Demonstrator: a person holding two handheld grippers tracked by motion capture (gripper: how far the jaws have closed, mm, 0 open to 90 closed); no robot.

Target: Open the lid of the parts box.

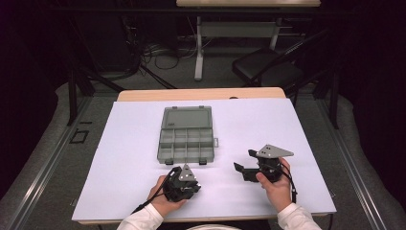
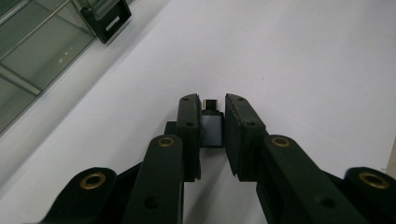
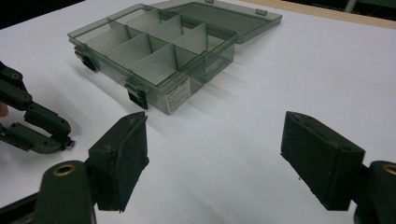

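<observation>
A small grey adapter (image 2: 211, 129) with a dark plug tip sits pinched between the jaws of my left gripper (image 2: 212, 101), which is shut on it low over the white sheet. From above, the left gripper (image 1: 184, 184) is just in front of a smoky clear organizer box (image 1: 186, 143), whose lid (image 1: 186, 117) lies open behind it. The box's compartments (image 3: 154, 46) look empty. My right gripper (image 3: 215, 140) stands open with nothing between its pads, aimed at the box. It is held at the right front (image 1: 245, 162). The left gripper (image 3: 42, 126) also shows at that view's left edge.
A white sheet (image 1: 287, 124) covers the wooden table (image 1: 201, 94). The box's black latch (image 2: 108, 21) is near the left gripper. Beyond the table are a dark folding chair (image 1: 268, 67), a desk leg and cables on the floor.
</observation>
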